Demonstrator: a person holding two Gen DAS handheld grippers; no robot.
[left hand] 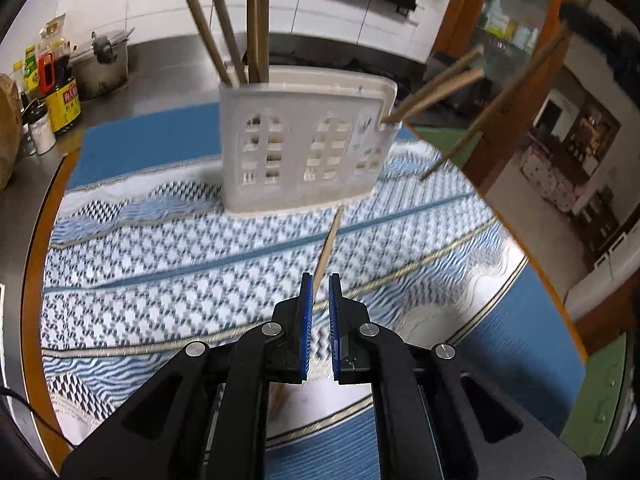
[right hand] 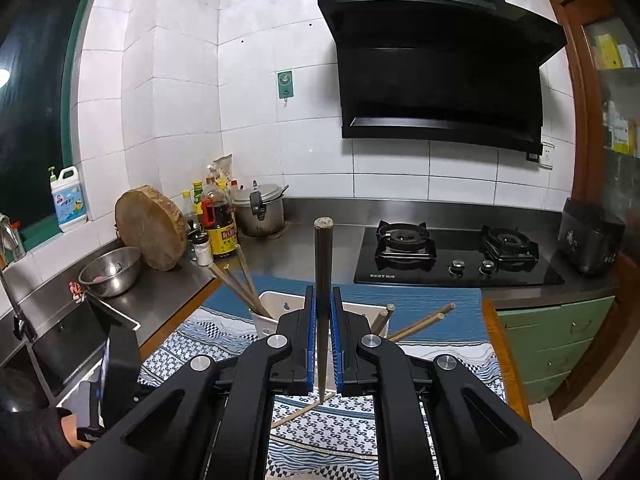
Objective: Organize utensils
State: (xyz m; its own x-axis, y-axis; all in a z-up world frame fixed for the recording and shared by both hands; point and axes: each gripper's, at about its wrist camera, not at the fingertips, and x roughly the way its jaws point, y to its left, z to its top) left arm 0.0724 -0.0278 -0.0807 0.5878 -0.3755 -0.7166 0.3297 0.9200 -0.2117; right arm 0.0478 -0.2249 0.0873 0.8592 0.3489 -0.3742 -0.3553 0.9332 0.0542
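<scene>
1. One pale wooden chopstick (left hand: 329, 246) lies loose on the blue patterned cloth (left hand: 160, 280), its near end between the narrow, empty left tongs (left hand: 319, 280).
2. Right tongs (right hand: 322, 292) clamp a dark upright chopstick (right hand: 323, 264) above the white plastic holder (right hand: 276, 308); lower it straight, point down.

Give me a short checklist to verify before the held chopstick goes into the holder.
1. Right hand-held gripper clamps the chopstick: ok.
2. Chopstick upright, thin tip down: ok.
3. Holder stands upright on the cloth: ok.
4. Free room in the middle of the holder: cannot tell, the gripper hides it.
5. Left hand-held gripper has closed on the loose chopstick lying on the cloth: not ok, a gap remains.
</scene>
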